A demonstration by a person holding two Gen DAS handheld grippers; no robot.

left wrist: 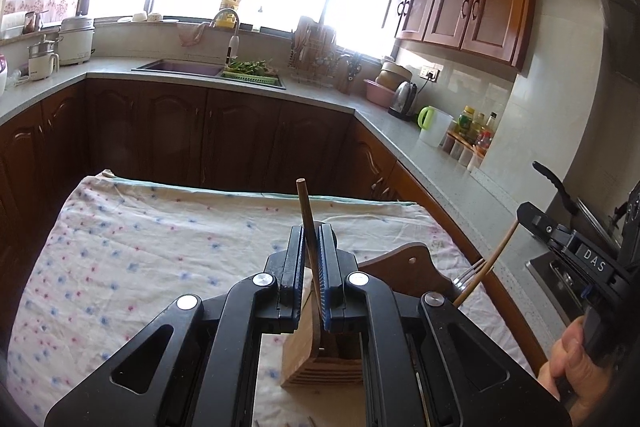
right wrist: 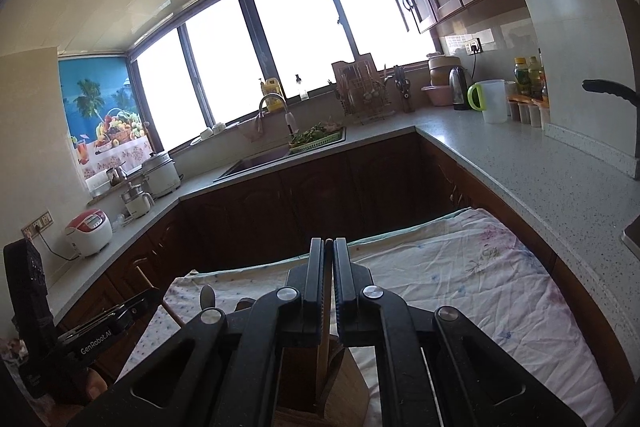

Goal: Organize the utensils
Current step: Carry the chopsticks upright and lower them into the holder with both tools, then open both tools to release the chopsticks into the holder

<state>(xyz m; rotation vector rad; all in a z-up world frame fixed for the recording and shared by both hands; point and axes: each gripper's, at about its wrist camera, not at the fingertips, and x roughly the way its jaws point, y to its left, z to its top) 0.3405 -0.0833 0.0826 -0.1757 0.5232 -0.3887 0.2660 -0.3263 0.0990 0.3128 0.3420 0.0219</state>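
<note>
My left gripper (left wrist: pixel 311 231) is shut on a brown wooden-handled utensil (left wrist: pixel 304 203). The handle sticks up past the fingertips and its lower end reaches down into a light wooden utensil holder (left wrist: pixel 300 367) on the flowered tablecloth (left wrist: pixel 140 247). My right gripper (right wrist: pixel 329 243) is shut on a thin pale wooden stick (right wrist: pixel 325 343) that also runs down into the holder (right wrist: pixel 344 387). In the left wrist view that stick (left wrist: pixel 488 263) slants beside some fork tines (left wrist: pixel 466 273). A spoon bowl (right wrist: pixel 207 297) rises left of the right gripper.
A darker wooden board with a hole (left wrist: pixel 400 263) stands behind the holder. Grey counters wrap around the room with a sink (left wrist: pixel 180 69), a dish rack (left wrist: pixel 312 55), a kettle (left wrist: pixel 404 99), a jug (left wrist: pixel 434 127) and bottles (left wrist: pixel 476 131). A person's hand (left wrist: pixel 568 359) grips the right tool.
</note>
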